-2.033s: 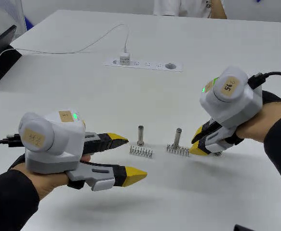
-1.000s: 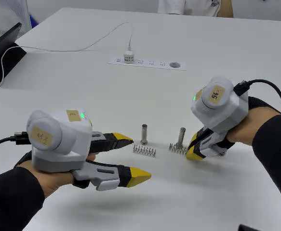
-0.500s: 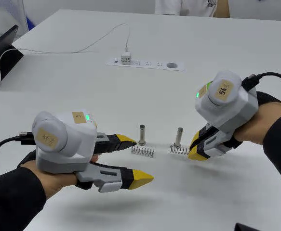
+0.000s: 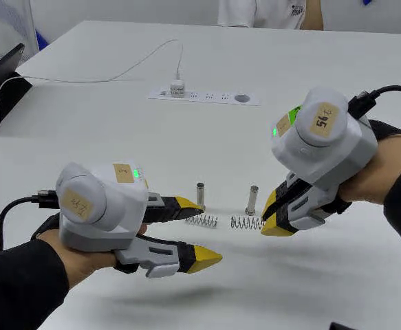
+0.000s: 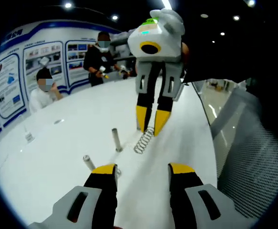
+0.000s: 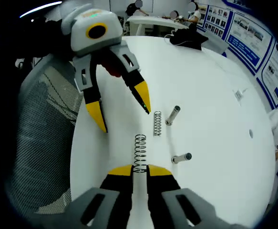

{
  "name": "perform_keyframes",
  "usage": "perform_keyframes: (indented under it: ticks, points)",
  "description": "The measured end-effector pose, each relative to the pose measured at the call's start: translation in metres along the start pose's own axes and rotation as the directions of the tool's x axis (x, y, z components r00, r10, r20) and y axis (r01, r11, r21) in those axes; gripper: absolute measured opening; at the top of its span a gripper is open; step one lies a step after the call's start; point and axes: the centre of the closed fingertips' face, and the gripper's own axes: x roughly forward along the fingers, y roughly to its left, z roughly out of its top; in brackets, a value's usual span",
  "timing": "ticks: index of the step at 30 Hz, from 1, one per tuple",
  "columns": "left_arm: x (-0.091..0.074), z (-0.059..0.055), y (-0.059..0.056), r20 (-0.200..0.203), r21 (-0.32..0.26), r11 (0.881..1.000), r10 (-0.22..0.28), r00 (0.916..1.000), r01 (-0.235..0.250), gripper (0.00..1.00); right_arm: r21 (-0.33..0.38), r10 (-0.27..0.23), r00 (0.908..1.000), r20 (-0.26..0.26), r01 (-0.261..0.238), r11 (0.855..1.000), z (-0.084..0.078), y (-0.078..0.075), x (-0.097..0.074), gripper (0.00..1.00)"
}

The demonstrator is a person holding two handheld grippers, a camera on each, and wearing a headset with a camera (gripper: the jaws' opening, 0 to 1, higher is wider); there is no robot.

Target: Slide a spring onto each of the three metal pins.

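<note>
So, right gripper: jaws nearly closed, pinching the right end of the held spring
Held spring: low at the table, stretched leftward from the yellow tips, just on the near side of the right pin's base; in the right gripper view, end wedged between the two tips
Right pin: upright on the table, bare
Left pin: upright, bare, apart from the right pin
Loose spring: lying flat just on the near side of the left pin's base, touched by neither gripper
Left gripper: jaws wide apart, gripping nothing, at near left, far tip close by the loose spring's left end
Table: white
Power strip: far side, white cable running off to the far left
</note>
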Motion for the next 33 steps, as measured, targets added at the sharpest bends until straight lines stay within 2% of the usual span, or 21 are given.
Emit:
perform_keyframes:
  ticks: [11, 16, 21, 33]
  points:
    - [0.008, 0.015, -0.007, 0.009, 0.053, 0.998, -0.026, 0.9996, 0.026, 0.37, -0.049, 0.01, 0.9999, 0.003, -0.01, 0.999, 0.012, 0.007, -0.008, 0.12]
    - [0.01, 0.014, -0.008, 0.004, 0.072, 0.997, -0.027, 0.9996, 0.027, 0.33, -0.065, 0.015, 0.9999, -0.002, -0.015, 0.998, 0.014, 0.009, -0.009, 0.12]
    - [0.011, 0.013, -0.01, 0.001, 0.093, 0.995, -0.03, 0.9996, 0.03, 0.28, -0.085, 0.03, 0.9992, -0.028, -0.032, 0.996, 0.016, 0.012, -0.006, 0.12]
    - [0.012, 0.015, -0.011, 0.029, 0.117, 0.992, -0.039, 0.9988, 0.036, 0.14, -0.081, 0.036, 0.9984, -0.044, -0.04, 0.996, 0.02, 0.014, -0.006, 0.12]
